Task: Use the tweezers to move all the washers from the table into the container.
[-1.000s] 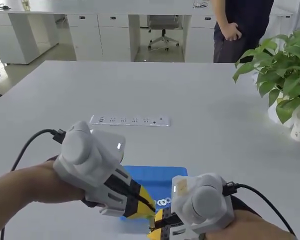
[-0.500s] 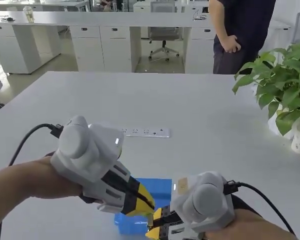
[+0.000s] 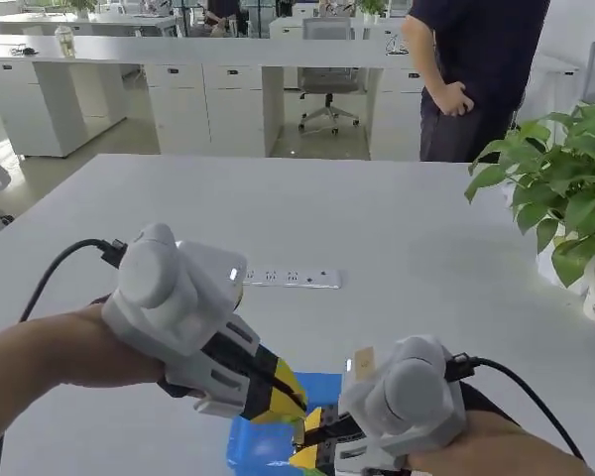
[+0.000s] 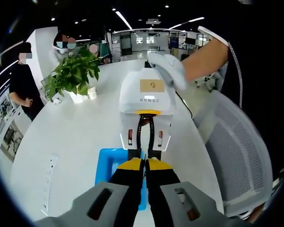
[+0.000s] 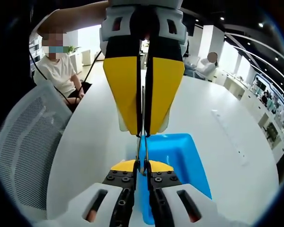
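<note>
Two handheld grippers meet tip to tip at the bottom centre of the head view, above a white table (image 3: 377, 218). The left gripper (image 3: 286, 400) and the right gripper (image 3: 303, 454) each have their jaws pressed together on one thin pair of tweezers (image 5: 142, 146), which spans the short gap between them. One blue container (image 5: 180, 151) lies directly beneath. One power strip (image 3: 290, 279) lies mid-frame, one potted plant (image 3: 560, 193) sits at the right edge, and one person (image 3: 471, 69) stands at upper right.
</note>
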### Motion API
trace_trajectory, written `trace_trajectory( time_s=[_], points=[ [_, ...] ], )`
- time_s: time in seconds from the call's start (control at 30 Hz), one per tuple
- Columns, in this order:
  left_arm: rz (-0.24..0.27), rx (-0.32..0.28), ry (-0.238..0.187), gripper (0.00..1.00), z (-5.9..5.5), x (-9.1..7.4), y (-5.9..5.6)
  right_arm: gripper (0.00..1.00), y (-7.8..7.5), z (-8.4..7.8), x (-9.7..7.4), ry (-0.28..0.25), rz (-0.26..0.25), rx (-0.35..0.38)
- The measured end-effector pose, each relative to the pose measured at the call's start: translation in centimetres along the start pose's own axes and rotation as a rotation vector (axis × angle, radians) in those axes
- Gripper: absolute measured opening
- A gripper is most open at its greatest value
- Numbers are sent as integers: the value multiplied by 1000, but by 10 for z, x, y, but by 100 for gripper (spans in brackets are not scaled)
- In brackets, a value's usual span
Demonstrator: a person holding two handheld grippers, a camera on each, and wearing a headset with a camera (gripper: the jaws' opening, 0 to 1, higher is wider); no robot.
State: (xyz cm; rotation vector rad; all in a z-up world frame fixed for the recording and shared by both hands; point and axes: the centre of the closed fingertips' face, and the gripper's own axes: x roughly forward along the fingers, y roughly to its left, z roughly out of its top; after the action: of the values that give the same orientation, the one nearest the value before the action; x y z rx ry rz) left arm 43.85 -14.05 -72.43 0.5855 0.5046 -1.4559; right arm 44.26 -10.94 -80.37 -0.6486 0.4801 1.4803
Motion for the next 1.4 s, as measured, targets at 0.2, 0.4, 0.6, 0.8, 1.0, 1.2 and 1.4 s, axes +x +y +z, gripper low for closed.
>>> trace_trajectory(
  time_s=[0.2, 0.4, 0.6, 0.8, 1.0, 1.2, 1.4],
  points=[
    [9, 1, 5, 5, -2, -2, 9, 10, -9, 2, 4, -3, -2, -4],
    [15, -1, 14, 5, -9, -1, 17, 10, -17, 0, 10, -7, 0, -3],
    [20, -5, 29, 5, -17, 2, 23, 10, -21, -4, 17, 2, 12, -17],
    [23, -22, 34, 5, -26, 7, 27, 10, -24, -10, 26, 13, 29, -19],
    [31, -39, 35, 5, -35, 12, 29, 10, -25, -17, 33, 24, 43, -19],
    [30, -53, 37, 5, -42, 18, 31, 10, -26, -25, 39, 41, 59, -14],
    [26, -64, 35, 5, -47, 24, 34, 10, -27, -31, 45, 50, 72, -4]
  ],
)
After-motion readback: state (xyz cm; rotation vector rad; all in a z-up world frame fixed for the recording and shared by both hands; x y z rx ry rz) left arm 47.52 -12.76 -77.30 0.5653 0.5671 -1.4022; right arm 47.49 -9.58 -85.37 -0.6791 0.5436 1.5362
